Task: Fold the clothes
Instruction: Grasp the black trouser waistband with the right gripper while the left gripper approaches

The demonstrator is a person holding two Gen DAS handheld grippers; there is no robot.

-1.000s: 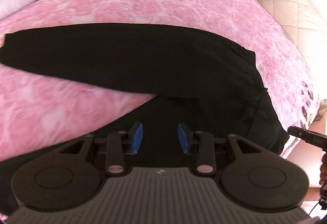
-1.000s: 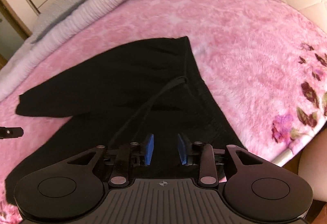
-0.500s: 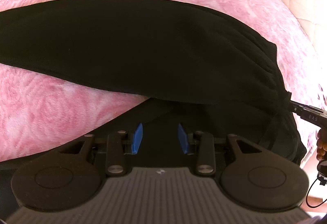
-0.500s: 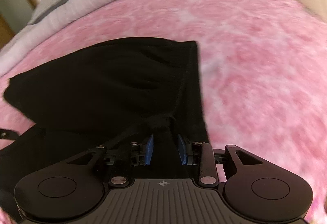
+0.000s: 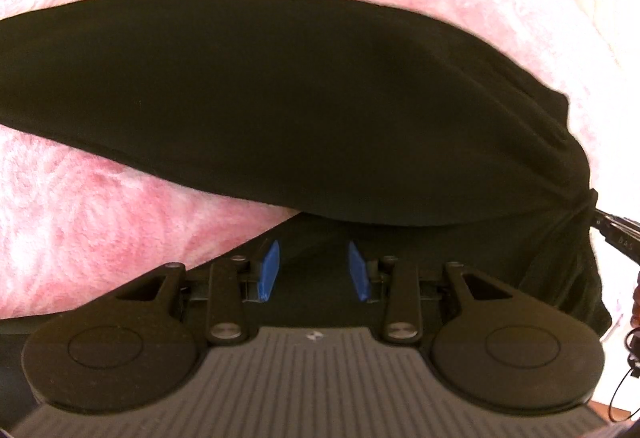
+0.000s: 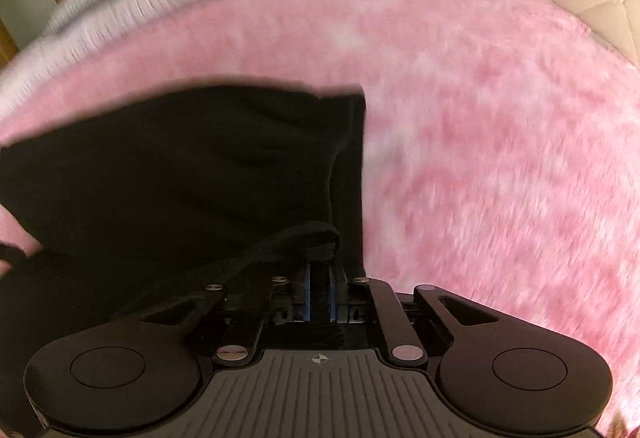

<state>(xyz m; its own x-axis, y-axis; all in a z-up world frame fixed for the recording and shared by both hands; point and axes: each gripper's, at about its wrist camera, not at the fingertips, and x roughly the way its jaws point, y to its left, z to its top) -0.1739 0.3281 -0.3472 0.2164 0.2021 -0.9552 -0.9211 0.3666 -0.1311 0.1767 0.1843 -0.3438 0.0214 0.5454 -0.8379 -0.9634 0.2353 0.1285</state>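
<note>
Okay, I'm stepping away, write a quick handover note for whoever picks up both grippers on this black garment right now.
Right hand-held gripper: shut on the black garment at its waistband end, drawstring beside the fingers.
Left hand-held gripper: open, low over the garment, gripping nothing.
Garment lies spread across the pink blanket, one leg angled over the other.
No neat fold visible yet; folding remains.

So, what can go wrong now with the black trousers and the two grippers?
The right gripper is shut on the black trousers right at the drawstring; it may hold mostly cord, so the cloth could slip out. The left gripper is open over the cloth; lifting now, one-sided, could drag the trousers askew across the pink blanket.
</note>
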